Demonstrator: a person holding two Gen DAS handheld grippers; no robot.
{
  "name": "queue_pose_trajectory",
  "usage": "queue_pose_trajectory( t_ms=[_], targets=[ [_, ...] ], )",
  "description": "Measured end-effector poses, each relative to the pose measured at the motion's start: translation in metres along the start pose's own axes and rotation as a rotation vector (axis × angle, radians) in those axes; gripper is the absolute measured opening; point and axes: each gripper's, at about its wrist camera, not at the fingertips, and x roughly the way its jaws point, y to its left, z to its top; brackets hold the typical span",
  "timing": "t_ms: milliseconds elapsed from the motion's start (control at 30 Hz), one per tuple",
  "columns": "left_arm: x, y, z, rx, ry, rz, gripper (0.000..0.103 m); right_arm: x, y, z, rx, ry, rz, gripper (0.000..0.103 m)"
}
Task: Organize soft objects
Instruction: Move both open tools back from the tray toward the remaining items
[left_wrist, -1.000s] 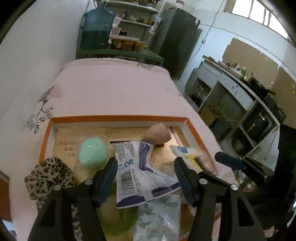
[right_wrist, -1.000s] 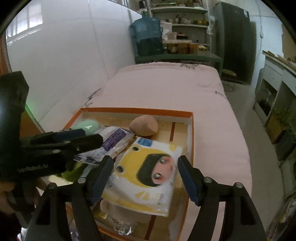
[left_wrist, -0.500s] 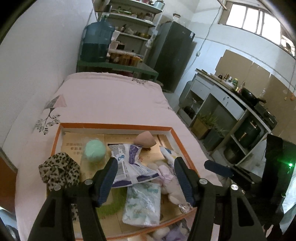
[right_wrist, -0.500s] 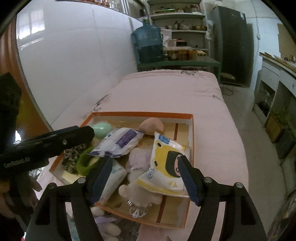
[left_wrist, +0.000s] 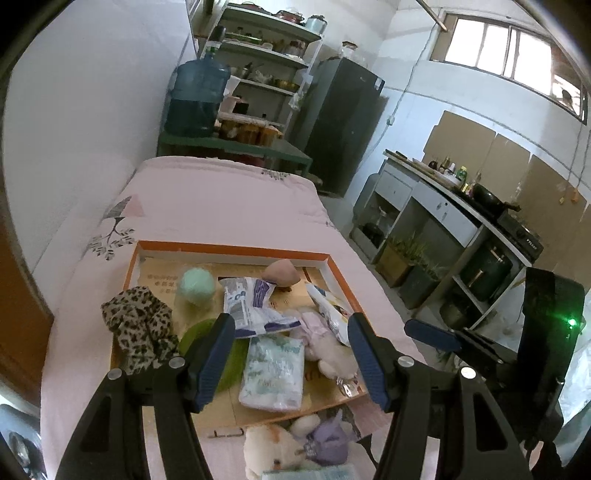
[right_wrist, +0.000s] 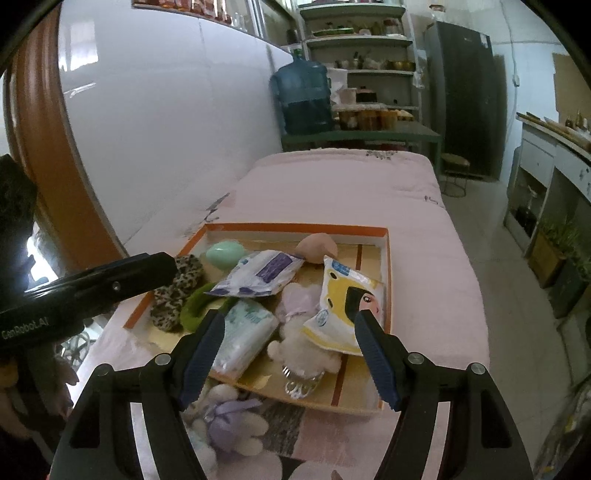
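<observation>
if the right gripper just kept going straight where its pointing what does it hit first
Probably the white plush toy in the orange-rimmed box, lying about midway between the open right gripper's fingers, with the yellow tissue pack just beside it. Depth is hard to judge in this view.

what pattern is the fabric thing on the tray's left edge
Leopard print, tan with dark spots; clearest in the left wrist view.

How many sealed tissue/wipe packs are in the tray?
3: the blue-purple pack mid-tray, the green-print pack near the front edge, the yellow cartoon pack at right. The pile may hide more.
</observation>
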Motion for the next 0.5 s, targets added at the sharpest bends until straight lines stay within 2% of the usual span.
queue_pose_trajectory(
  t_ms=[267,500],
  targets=[
    [-0.028,-0.001,-0.016,-0.011,-0.027,0.009,0.063,-0.021,0.016,-0.014,-0.046,-0.01,0.035,0.074],
    [-0.051,0.0,-0.041,-0.012,-0.048,0.052,0.063,-0.027,0.036,-0.038,-0.147,0.019,0.09,0.074]
  ],
)
